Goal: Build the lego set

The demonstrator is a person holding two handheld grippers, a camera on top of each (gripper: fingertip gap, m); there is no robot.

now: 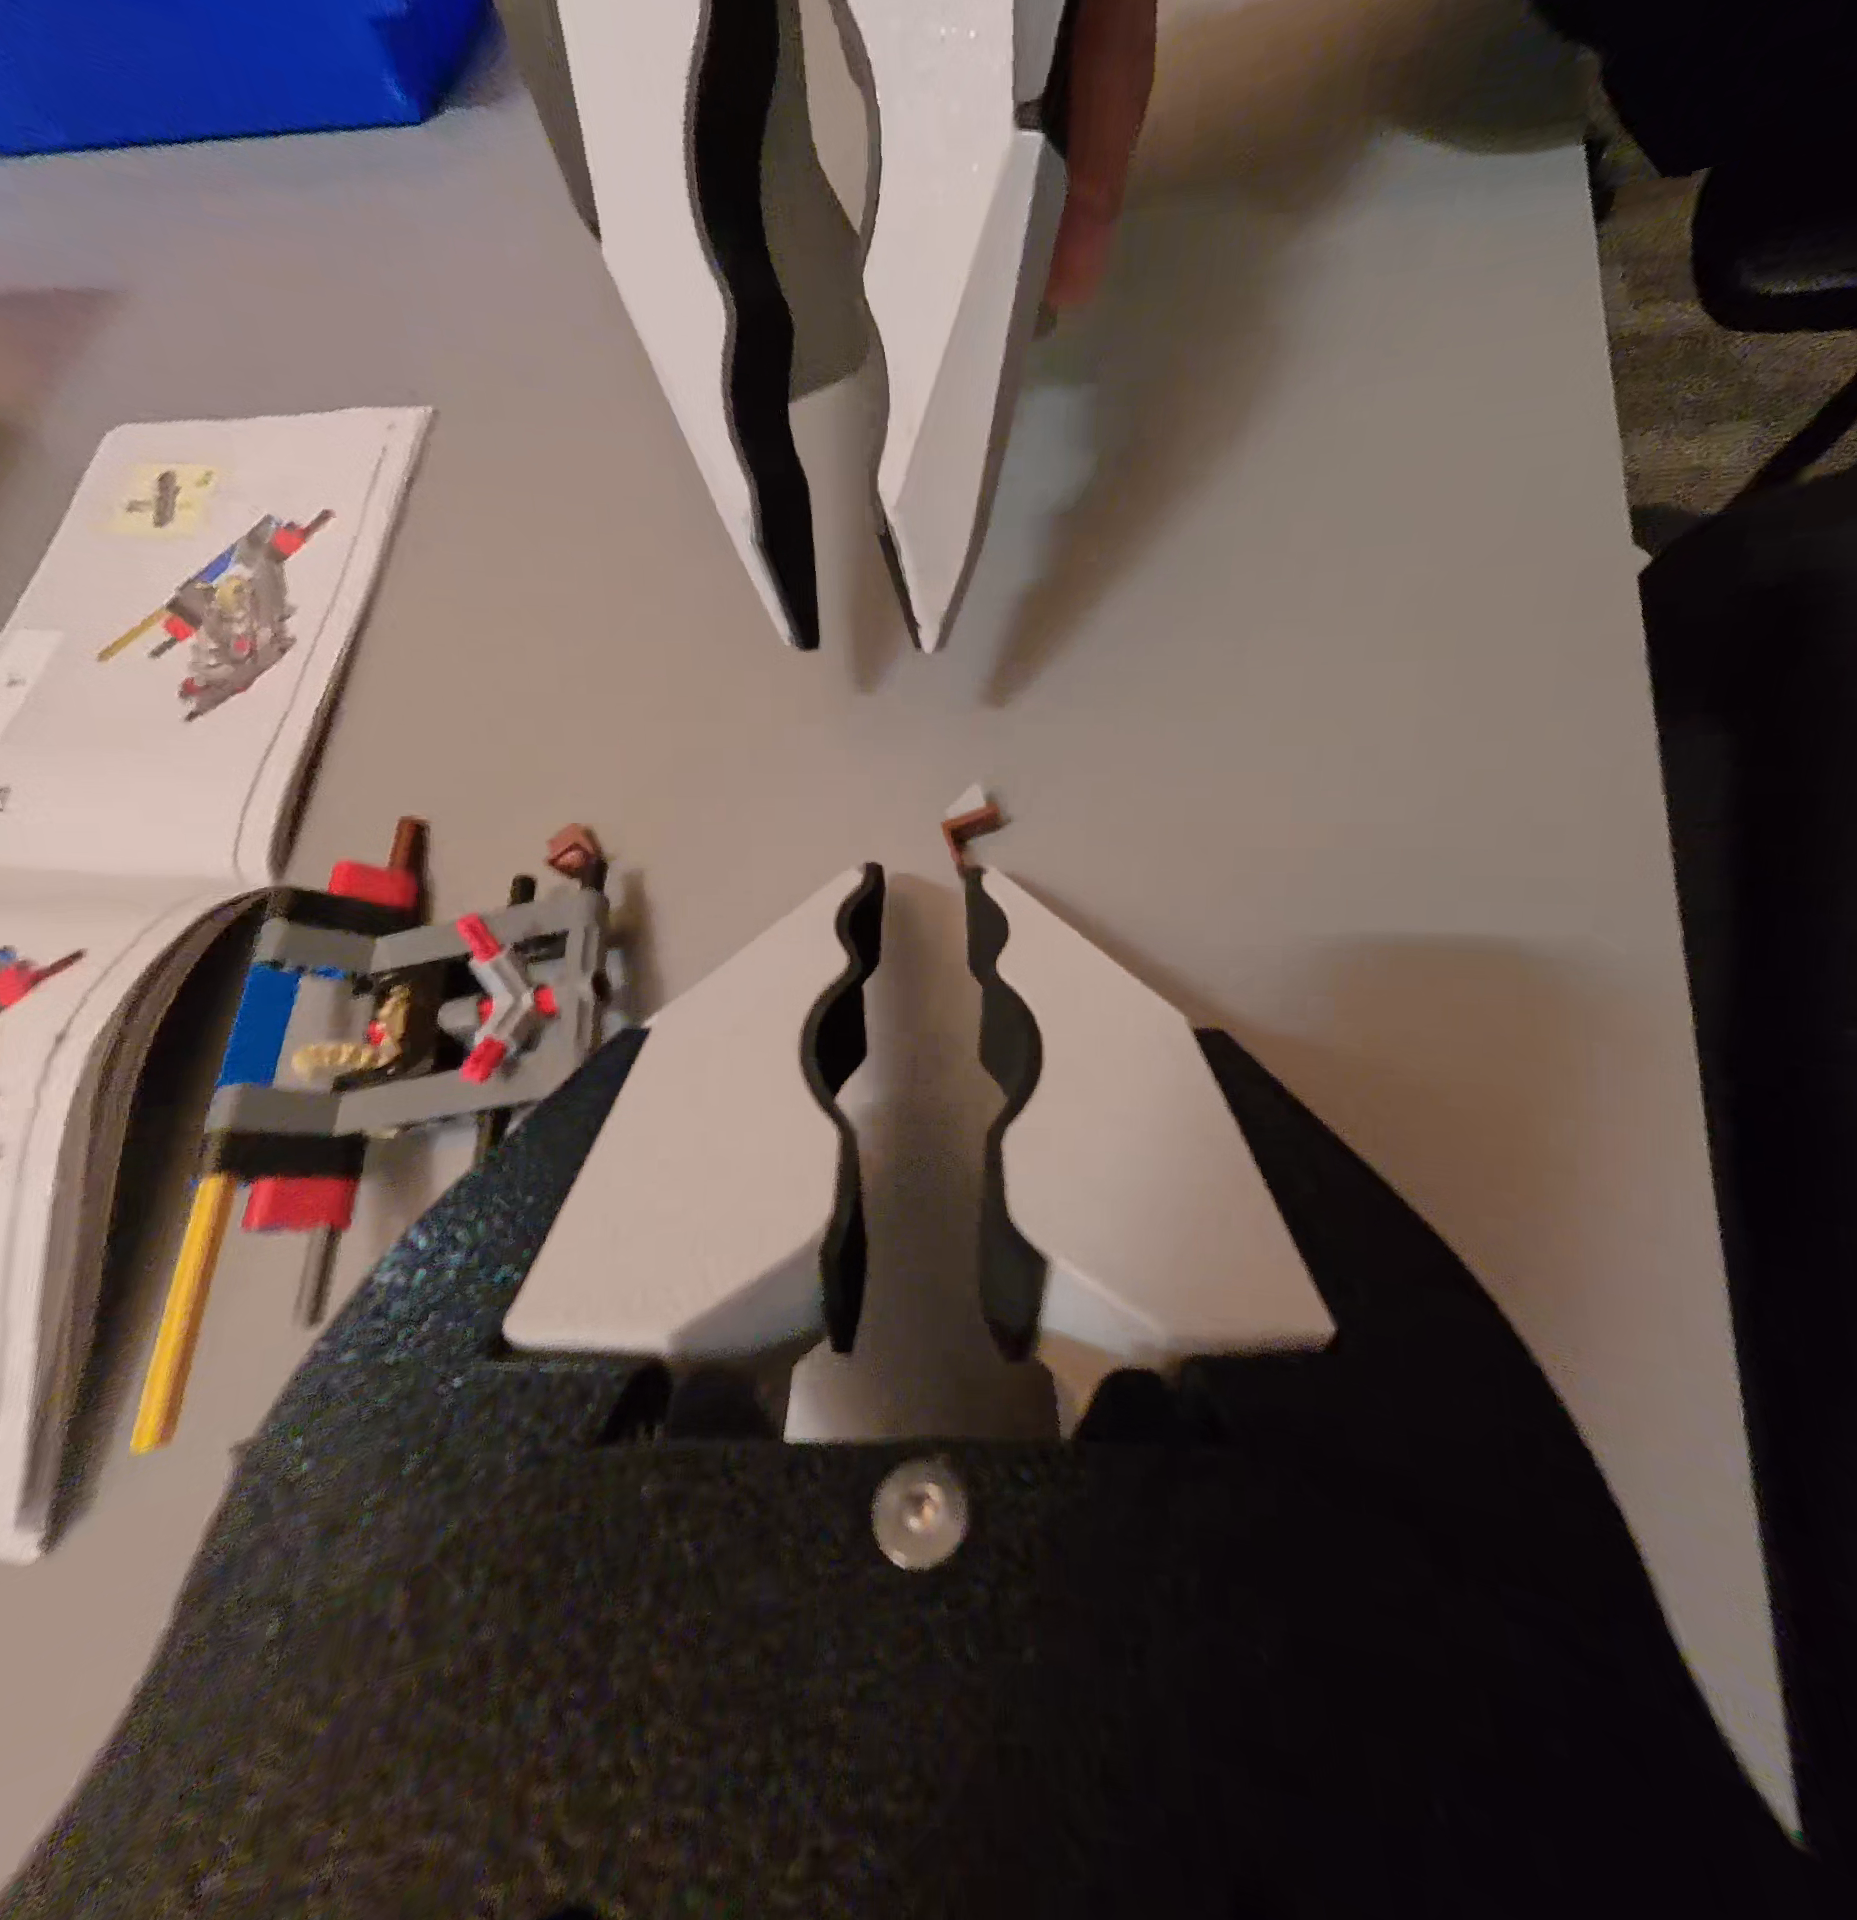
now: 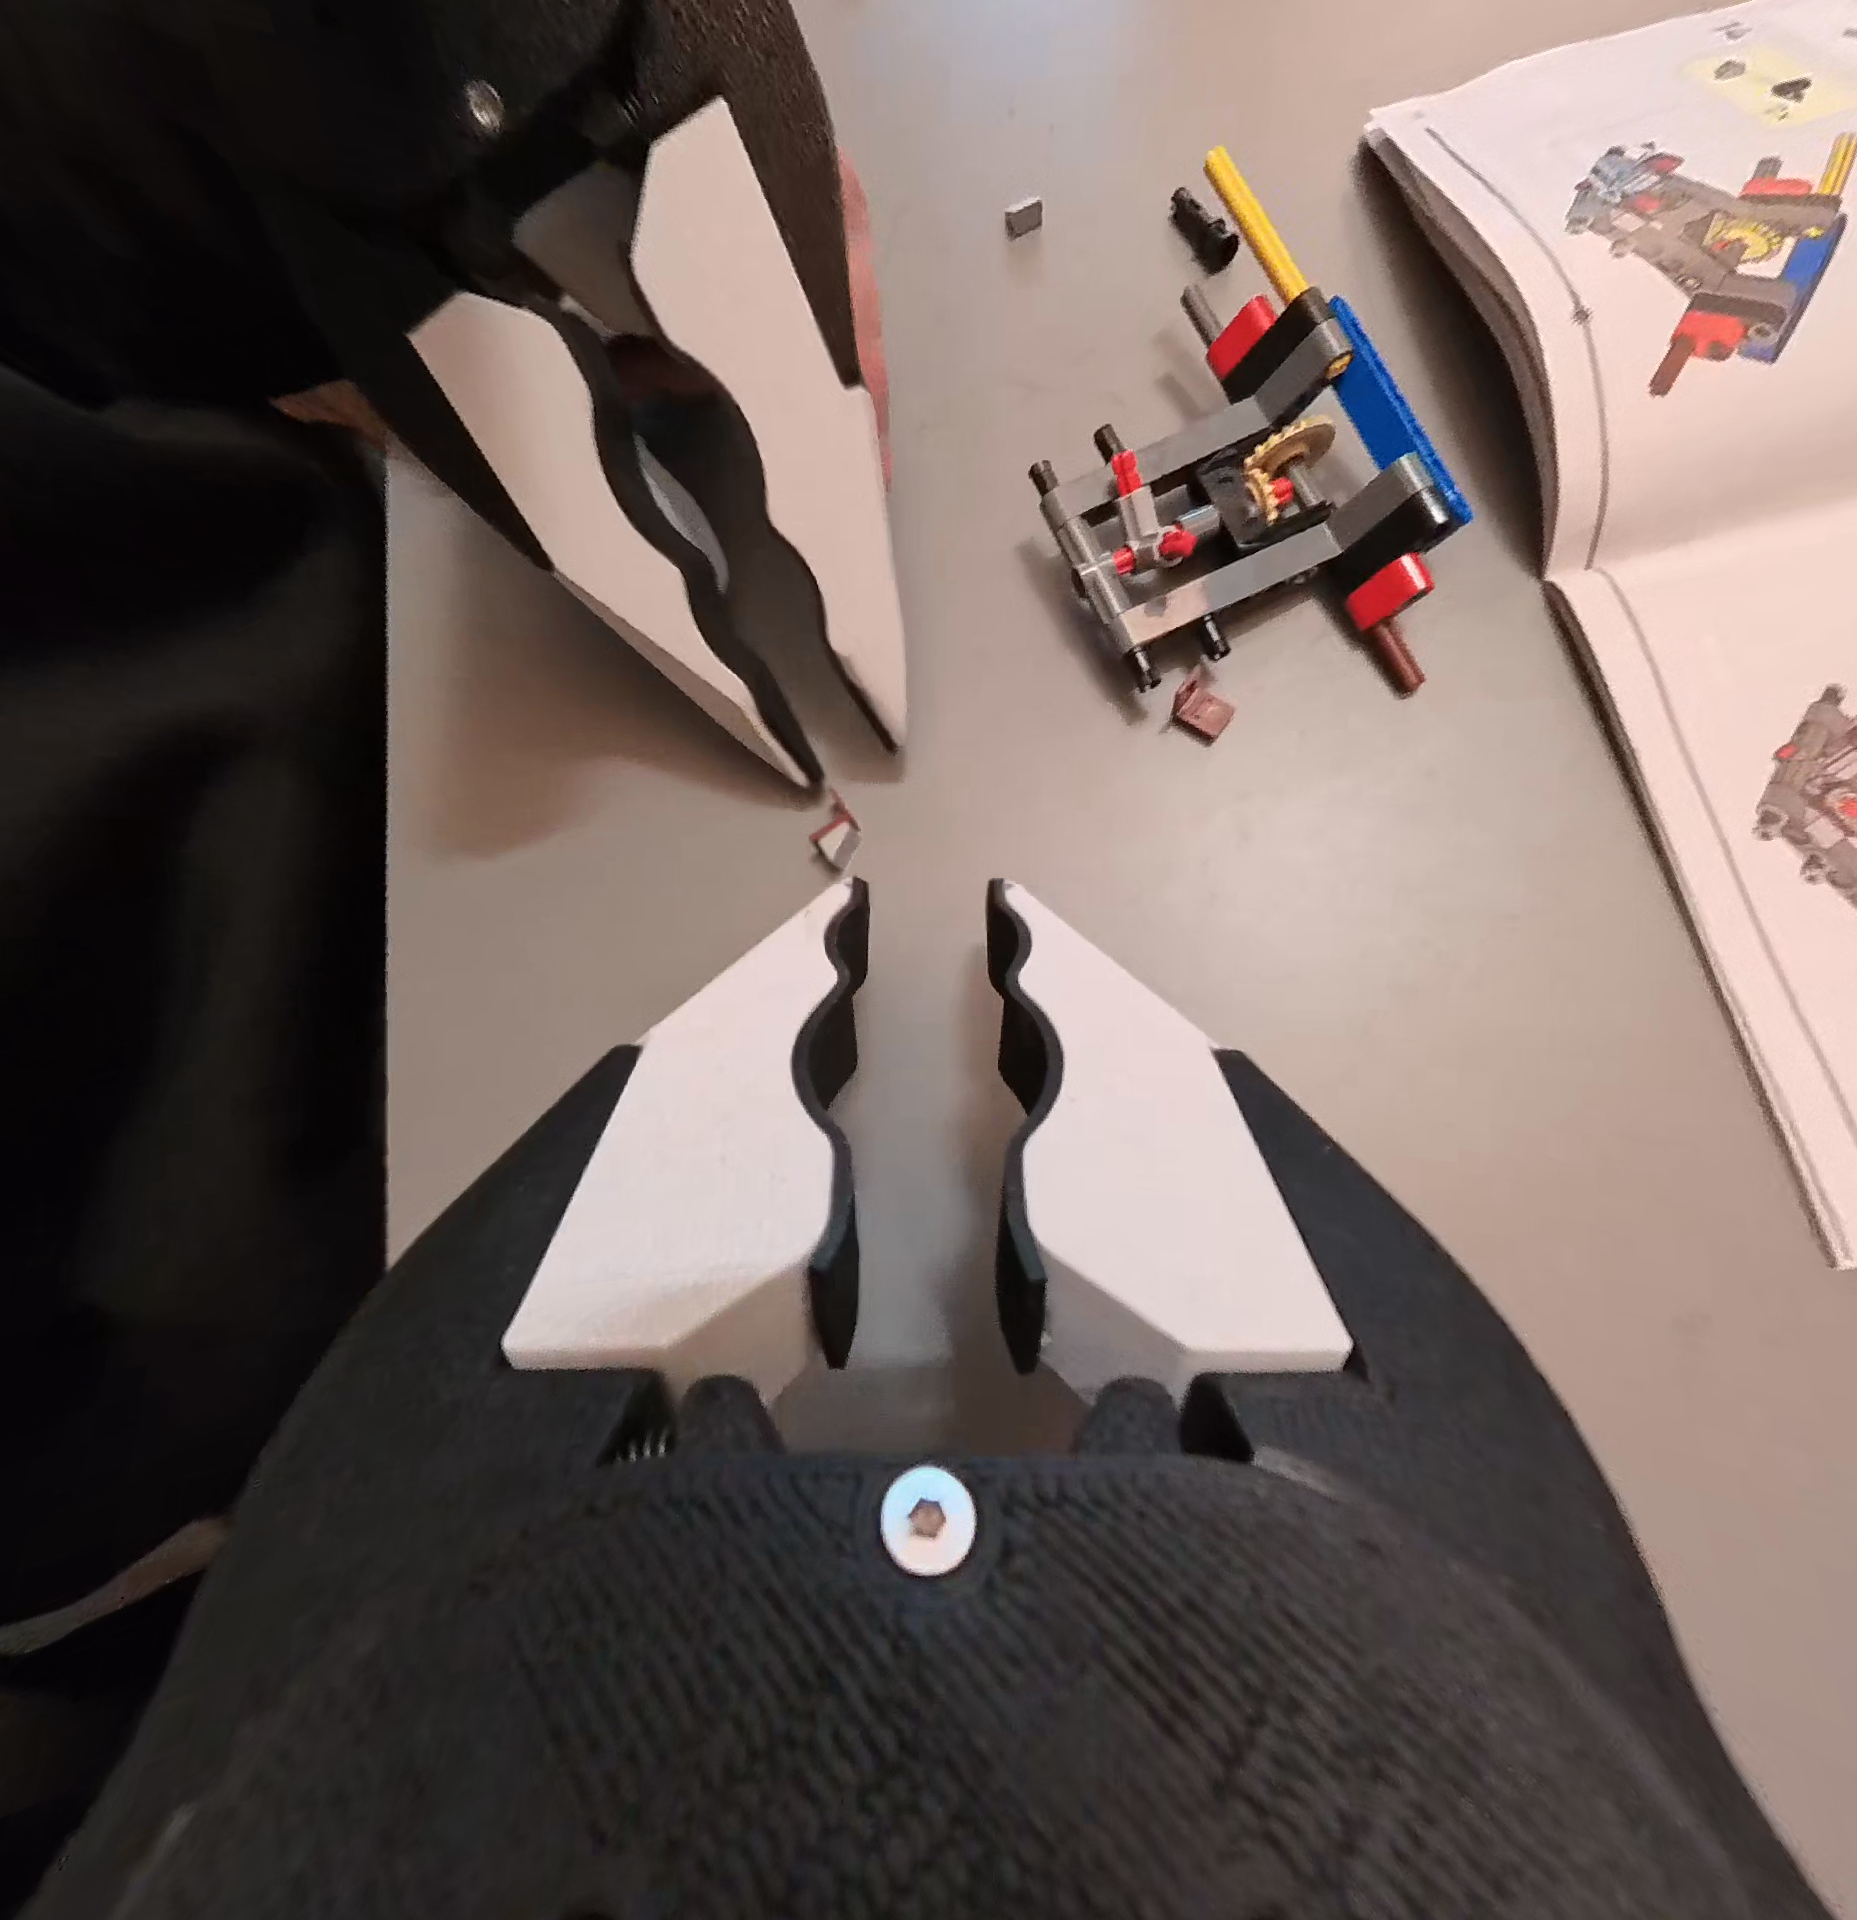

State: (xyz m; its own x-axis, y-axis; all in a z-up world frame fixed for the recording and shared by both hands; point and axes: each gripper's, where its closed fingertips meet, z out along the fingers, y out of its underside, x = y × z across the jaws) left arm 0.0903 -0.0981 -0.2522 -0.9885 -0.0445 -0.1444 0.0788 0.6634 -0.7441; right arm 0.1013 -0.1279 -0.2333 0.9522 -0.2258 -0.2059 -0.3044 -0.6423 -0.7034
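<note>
In your left wrist view, your left gripper (image 1: 922, 878) has its jaws released, a narrow gap between the tips and nothing in it. A small brown piece (image 1: 973, 817) lies on the grey bench (image 1: 1267, 831) just ahead of the right jaw tip, almost touching it. Your right gripper (image 1: 864, 642) points in from the far side, tips close together but parted and empty, well short of the brown piece. Left of your jaws sits the part-built lego model (image 1: 415, 997), a second small brown piece (image 1: 576, 854) at its far end. Beyond the model lies the open instruction booklet (image 1: 176, 665).

In your right wrist view, the right gripper (image 2: 926, 888) is also released and empty. The small brown piece (image 2: 837, 837) lies just ahead and left of the left jaw tip, between it and the left gripper (image 2: 851, 764). The model (image 2: 1267, 488) stands ahead to the right, and the booklet (image 2: 1682, 520) farther right.
</note>
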